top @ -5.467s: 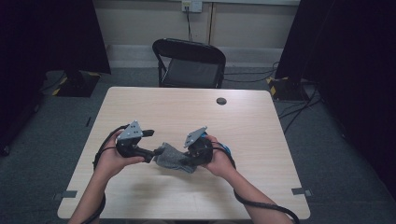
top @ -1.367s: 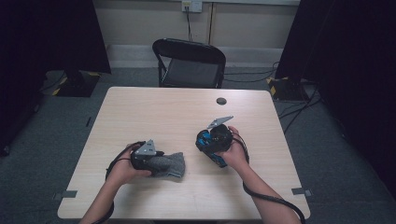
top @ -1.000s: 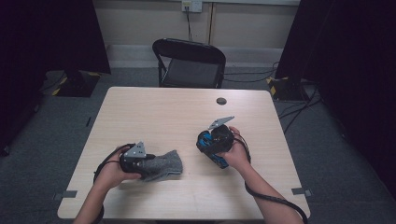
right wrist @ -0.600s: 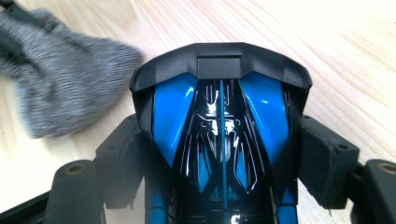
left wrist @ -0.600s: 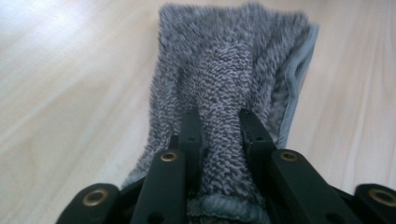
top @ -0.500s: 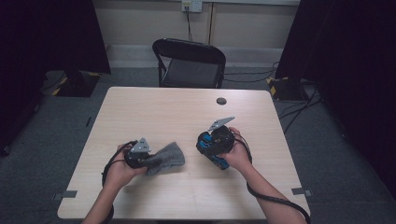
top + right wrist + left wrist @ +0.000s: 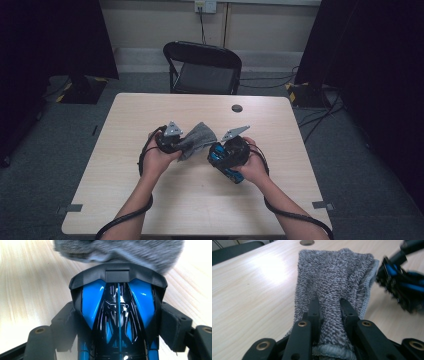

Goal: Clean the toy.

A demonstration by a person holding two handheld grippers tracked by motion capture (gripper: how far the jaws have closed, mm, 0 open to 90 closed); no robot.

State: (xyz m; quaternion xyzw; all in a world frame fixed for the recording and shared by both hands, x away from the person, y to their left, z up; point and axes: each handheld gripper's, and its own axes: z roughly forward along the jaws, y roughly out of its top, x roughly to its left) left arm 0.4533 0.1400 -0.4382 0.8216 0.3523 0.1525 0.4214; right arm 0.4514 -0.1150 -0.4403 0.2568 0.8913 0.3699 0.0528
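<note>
We found the grey cloth (image 7: pixel 332 282) pinched in the left gripper (image 7: pixel 172 140), its jaws drawn narrow on a gathered fold. The far part of the cloth lay spread toward the table's middle, just beside the blue and black toy car (image 7: pixel 227 157). The right gripper (image 7: pixel 235 150) held that car clamped across its body, jaws standing wide around it.

Against the picture from one second before, the cloth had left its place at the near left of the table (image 7: pixel 125 195) and come up beside the car; in the right gripper view its edge (image 7: pixel 117 251) hung just past the car's nose (image 7: pixel 117 307). The left jaws had just been closing, with the cloth between them. The car's position was unchanged. We judged that the grip on the cloth was now secured and that the cloth was being brought to the car, most probably to wipe it; contact between the two could not be confirmed.

Count: one cloth, one toy car, two grippers, one small dark disc (image 7: pixel 237 108) near the table's far edge, one black folding chair (image 7: pixel 202 65) beyond the table.
</note>
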